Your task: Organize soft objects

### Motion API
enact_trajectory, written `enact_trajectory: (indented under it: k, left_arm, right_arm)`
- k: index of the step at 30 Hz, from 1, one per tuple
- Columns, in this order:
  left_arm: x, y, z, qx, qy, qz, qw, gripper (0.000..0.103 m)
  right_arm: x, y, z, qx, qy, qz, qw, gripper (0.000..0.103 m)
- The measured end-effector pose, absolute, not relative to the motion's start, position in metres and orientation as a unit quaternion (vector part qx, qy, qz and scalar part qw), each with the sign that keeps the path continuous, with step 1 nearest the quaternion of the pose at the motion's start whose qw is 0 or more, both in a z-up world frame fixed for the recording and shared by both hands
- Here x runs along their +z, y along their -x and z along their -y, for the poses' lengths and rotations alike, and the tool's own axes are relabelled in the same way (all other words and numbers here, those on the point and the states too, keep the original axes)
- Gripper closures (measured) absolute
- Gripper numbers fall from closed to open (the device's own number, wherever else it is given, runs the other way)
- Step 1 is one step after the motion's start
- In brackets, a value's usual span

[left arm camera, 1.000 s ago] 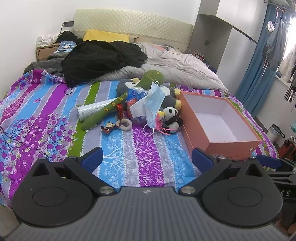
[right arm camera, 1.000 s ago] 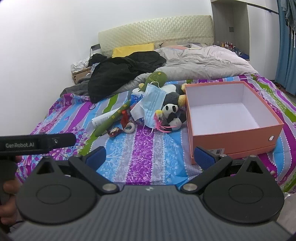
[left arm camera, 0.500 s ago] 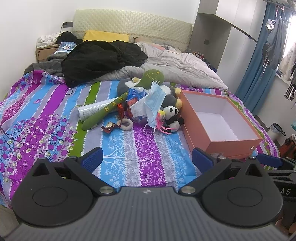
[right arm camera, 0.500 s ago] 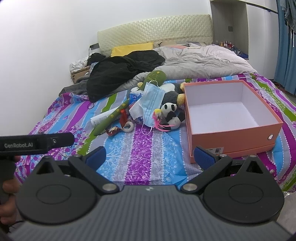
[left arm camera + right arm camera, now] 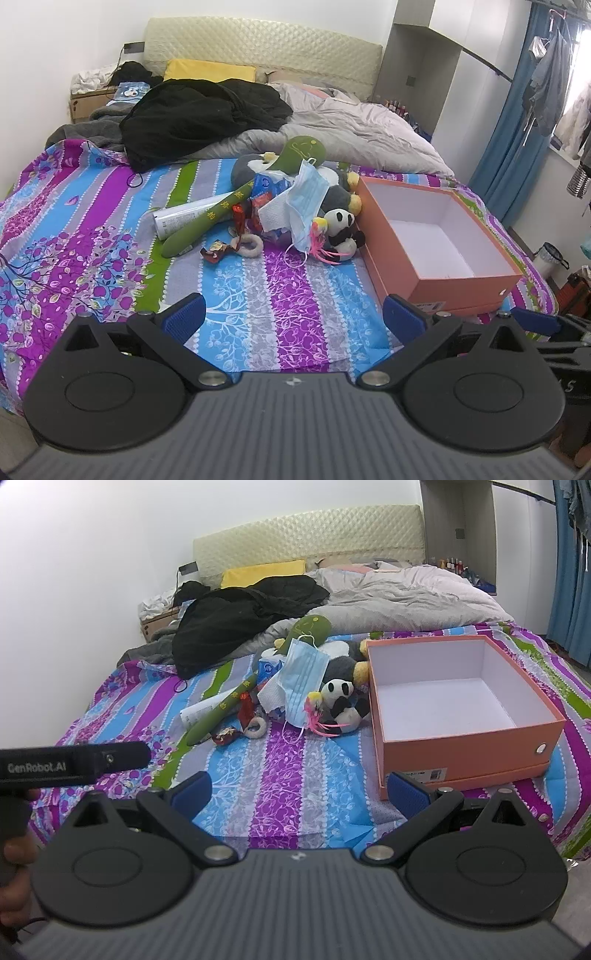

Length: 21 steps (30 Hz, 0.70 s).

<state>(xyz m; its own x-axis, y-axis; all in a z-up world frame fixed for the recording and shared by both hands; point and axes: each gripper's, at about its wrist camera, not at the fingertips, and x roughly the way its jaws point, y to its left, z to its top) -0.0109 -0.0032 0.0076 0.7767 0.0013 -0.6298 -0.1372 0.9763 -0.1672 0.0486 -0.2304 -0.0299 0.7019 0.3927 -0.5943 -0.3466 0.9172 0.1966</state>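
A pile lies mid-bed: a small panda plush [image 5: 341, 225] [image 5: 341, 698], a blue face mask [image 5: 308, 195] [image 5: 301, 675], a long green plush [image 5: 236, 199] [image 5: 225, 705], a grey plush [image 5: 245, 168], tissue and wrappers. An open orange box [image 5: 461, 286] [image 5: 461, 755], white inside and empty, stands right of the pile. My left gripper [image 5: 291, 317] is open and empty over the near bed edge. My right gripper [image 5: 297, 794] is open and empty too, well short of the pile.
The bed has a striped purple, blue and green sheet [image 5: 110, 229]. A black garment [image 5: 199, 110], a grey duvet [image 5: 351, 129] and a yellow pillow [image 5: 208, 70] lie at the head. Blue curtains [image 5: 517, 129] hang right. The other gripper's handle [image 5: 70, 762] crosses the right wrist view.
Both views have drawn back slightly from the bed; the pile and box sit a little farther away. Both grippers stay open. Nothing on the bed has moved.
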Motion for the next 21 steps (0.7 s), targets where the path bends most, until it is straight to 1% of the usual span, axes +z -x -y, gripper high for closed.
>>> enact_trajectory:
  k: [21]
  left_arm:
    - [-0.009,0.008,0.006,0.038,0.091,-0.341,0.935,0.000]
  right_arm:
    - [-0.043,-0.049,0.230,0.204,-0.051,-0.345,0.915,0.000]
